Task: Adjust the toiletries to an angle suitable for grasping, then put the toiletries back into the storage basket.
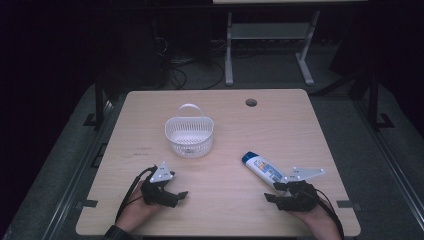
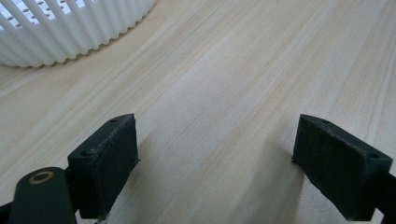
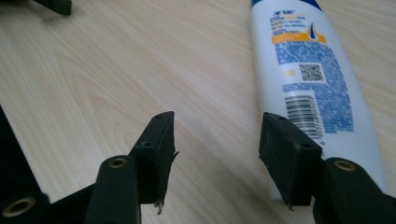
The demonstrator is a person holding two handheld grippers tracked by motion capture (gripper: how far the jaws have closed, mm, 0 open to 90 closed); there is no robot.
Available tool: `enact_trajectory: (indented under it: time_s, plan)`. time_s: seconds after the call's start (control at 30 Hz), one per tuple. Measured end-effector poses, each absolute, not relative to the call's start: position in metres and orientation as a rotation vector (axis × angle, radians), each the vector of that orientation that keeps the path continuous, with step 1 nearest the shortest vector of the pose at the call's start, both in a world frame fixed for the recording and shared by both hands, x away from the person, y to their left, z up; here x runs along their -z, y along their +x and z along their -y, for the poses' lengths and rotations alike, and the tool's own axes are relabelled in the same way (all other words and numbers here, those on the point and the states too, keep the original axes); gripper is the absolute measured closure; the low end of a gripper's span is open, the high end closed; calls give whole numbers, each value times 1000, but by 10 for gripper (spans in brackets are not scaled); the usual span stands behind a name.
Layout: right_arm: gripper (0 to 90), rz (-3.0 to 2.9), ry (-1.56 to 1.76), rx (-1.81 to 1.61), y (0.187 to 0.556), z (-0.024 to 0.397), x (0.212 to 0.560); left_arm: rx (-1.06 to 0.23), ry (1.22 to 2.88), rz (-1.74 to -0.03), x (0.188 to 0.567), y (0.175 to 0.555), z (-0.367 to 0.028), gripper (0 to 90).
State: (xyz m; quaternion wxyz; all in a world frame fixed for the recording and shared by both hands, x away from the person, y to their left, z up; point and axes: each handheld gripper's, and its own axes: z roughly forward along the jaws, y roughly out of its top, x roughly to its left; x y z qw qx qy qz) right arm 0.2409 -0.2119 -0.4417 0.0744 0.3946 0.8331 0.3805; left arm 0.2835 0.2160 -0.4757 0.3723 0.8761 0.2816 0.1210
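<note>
A white bottle [image 1: 262, 170] with a blue cap and a blue-and-orange label lies on its side on the wooden table [image 1: 225, 125], at the front right. My right gripper [image 1: 272, 192] is low over the table just in front of it, open, with bare wood between the jaws. In the right gripper view the bottle [image 3: 308, 79] lies beside the right jaw, outside the gap of the gripper [image 3: 217, 140]. A white slotted basket [image 1: 189, 136] with a handle stands at centre left. My left gripper [image 1: 176, 198] sits open in front of it; its own view shows the gripper [image 2: 215, 140] over bare wood and the basket [image 2: 70, 28] at upper left.
A round cable hole [image 1: 251, 102] sits near the table's far edge. Beyond the table stand the grey legs of another table [image 1: 229, 50] and some cables on a dark floor. The table's front edge runs just below both hands.
</note>
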Motion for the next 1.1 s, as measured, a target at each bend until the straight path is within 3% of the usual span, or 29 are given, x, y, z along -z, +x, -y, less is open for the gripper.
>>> enact_trajectory:
  time_s: [0.33,0.5,1.1]
  plan:
    - [297,-2463,1144,-1181,241,207,430,-311,2242,-722,476,284,-216,129]
    - [187,-2424,1161,-1168,245,206,422,-310,2238,-724,476,284,-216,129]
    - [147,-2372,1218,-1117,268,211,413,-311,2236,-725,476,283,-215,129]
